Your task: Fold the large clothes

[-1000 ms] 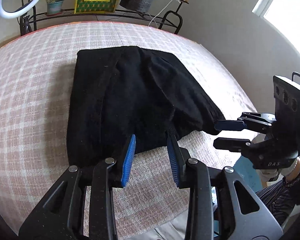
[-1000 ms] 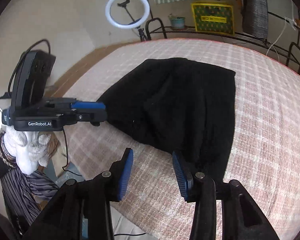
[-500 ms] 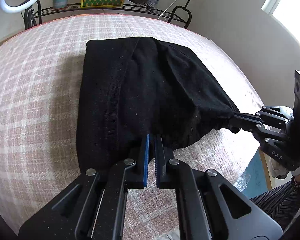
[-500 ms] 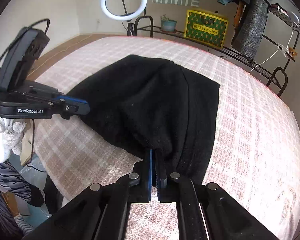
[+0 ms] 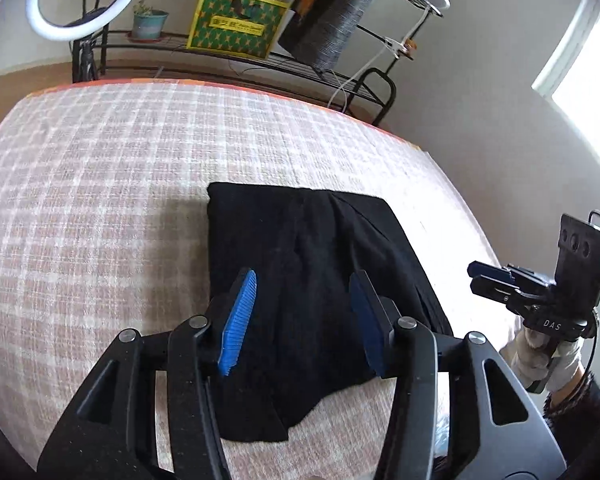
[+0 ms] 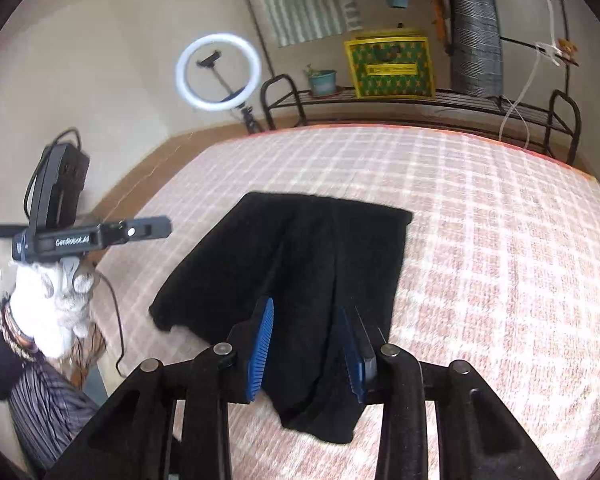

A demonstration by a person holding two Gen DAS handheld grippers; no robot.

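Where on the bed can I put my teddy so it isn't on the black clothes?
Bare checked bedspread lies left of the black garment, and beyond it toward the metal rack. The near edge is crowded: left gripper and right gripper hover open there.

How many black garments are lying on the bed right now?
1. A single folded black garment lies on the checked bedspread, beneath both open grippers. Nothing else black shows on the bed; layers underneath can't be ruled out.
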